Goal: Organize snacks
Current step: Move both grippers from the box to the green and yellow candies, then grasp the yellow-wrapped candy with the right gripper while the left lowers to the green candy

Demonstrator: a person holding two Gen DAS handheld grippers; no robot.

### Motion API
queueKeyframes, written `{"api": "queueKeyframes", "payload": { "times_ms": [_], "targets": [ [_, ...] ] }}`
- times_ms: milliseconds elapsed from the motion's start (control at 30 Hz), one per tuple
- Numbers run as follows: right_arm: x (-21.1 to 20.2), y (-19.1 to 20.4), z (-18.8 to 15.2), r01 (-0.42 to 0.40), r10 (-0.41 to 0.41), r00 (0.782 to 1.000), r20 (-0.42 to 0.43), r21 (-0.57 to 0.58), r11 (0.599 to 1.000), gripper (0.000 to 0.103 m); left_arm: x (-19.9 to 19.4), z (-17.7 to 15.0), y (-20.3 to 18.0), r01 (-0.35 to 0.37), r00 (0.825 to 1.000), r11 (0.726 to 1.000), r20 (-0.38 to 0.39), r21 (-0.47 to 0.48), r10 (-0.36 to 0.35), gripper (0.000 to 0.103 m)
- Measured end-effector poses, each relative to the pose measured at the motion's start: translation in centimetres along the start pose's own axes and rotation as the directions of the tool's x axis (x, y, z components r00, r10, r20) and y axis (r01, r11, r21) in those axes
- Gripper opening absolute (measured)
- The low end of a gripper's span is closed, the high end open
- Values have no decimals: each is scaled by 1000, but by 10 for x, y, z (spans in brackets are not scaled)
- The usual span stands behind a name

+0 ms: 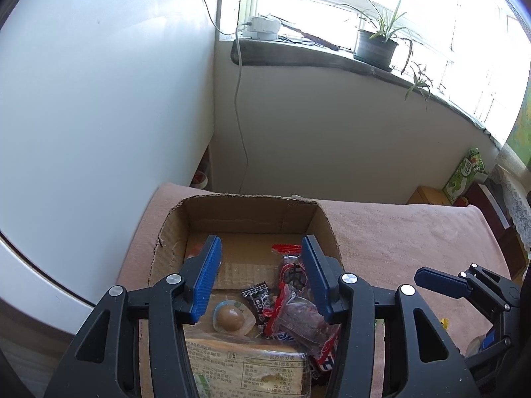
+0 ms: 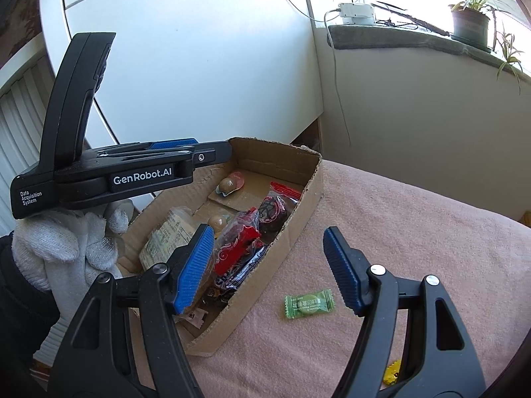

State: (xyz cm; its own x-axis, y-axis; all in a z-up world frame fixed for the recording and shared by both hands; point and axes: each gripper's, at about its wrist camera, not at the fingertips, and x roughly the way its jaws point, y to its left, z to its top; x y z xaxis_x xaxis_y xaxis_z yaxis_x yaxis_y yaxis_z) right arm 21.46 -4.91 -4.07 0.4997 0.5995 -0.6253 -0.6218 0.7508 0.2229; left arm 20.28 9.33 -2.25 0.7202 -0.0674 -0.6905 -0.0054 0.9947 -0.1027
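Note:
An open cardboard box (image 1: pixel 252 197) stands on a pink cloth (image 1: pixel 415 232). In it lie a pale biscuit pack (image 1: pixel 249 364), a clear-wrapped brown egg snack (image 1: pixel 229 318), a small black packet (image 1: pixel 257 293) and red-and-clear packets (image 1: pixel 292 298). My left gripper (image 1: pixel 260 242) hovers over the box, open, with nothing between its blue pads. My right gripper (image 2: pixel 268 232) is open over the box's (image 2: pixel 298 205) right wall and the cloth. A green wrapped candy (image 2: pixel 308 303) lies on the cloth below its fingers, untouched. A white-gloved hand (image 2: pixel 66 248) holds the left gripper (image 2: pixel 199 151).
A yellow candy (image 2: pixel 393 373) lies near the cloth's front edge. A white panel (image 1: pixel 99 116) rises left of the box, a beige wall behind. A potted plant (image 1: pixel 376 46) and a white device (image 1: pixel 262 28) sit on the sill. A green carton (image 1: pixel 464 175) stands far right.

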Motion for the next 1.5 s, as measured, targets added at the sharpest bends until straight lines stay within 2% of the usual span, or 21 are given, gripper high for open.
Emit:
{"api": "queueKeyframes", "payload": {
  "times_ms": [367,500,600,667,800,867,967,1033,1133,1267,1433,1500],
  "targets": [
    [-33,-62,-13,51,-51,999,-4,68,996,71,-11,-11,-58,85,996,992,-10,98,-85,49],
    [-46,-79,-26,49,-48,999,-25,62,997,71,-8,-19,-84,136,990,981,-52,141,-130,49],
    [-51,-89,-40,60,-57,997,-45,55,997,71,1,-29,-102,182,980,972,-112,146,-166,49],
    [-51,-97,-50,64,-60,996,-67,59,996,71,9,-34,-111,222,966,967,-162,124,-201,49],
    [-53,-111,-65,72,-65,993,-96,72,995,71,28,-42,-124,255,942,964,-247,78,-229,49],
    [-55,-118,-70,67,-58,993,-102,84,994,71,37,-44,-131,249,935,966,-279,76,-219,49],
    [-62,-130,-78,58,-47,994,-99,112,992,70,48,-50,-140,228,926,971,-323,67,-196,43],
    [-66,-136,-83,45,-32,995,-97,129,991,63,55,-53,-144,211,920,976,-351,61,-177,38],
    [-67,-144,-90,16,0,994,-109,144,989,53,66,-57,-148,160,919,984,-377,81,-118,37],
    [-66,-144,-97,6,11,993,-121,141,990,53,78,-57,-147,72,923,993,-385,99,-28,37],
    [-68,-143,-104,-2,18,992,-124,131,991,53,88,-67,-155,26,900,989,-433,144,39,37],
    [-68,-143,-103,-10,26,992,-120,130,991,52,88,-68,-154,10,902,991,-428,136,49,37]
  ]
}}
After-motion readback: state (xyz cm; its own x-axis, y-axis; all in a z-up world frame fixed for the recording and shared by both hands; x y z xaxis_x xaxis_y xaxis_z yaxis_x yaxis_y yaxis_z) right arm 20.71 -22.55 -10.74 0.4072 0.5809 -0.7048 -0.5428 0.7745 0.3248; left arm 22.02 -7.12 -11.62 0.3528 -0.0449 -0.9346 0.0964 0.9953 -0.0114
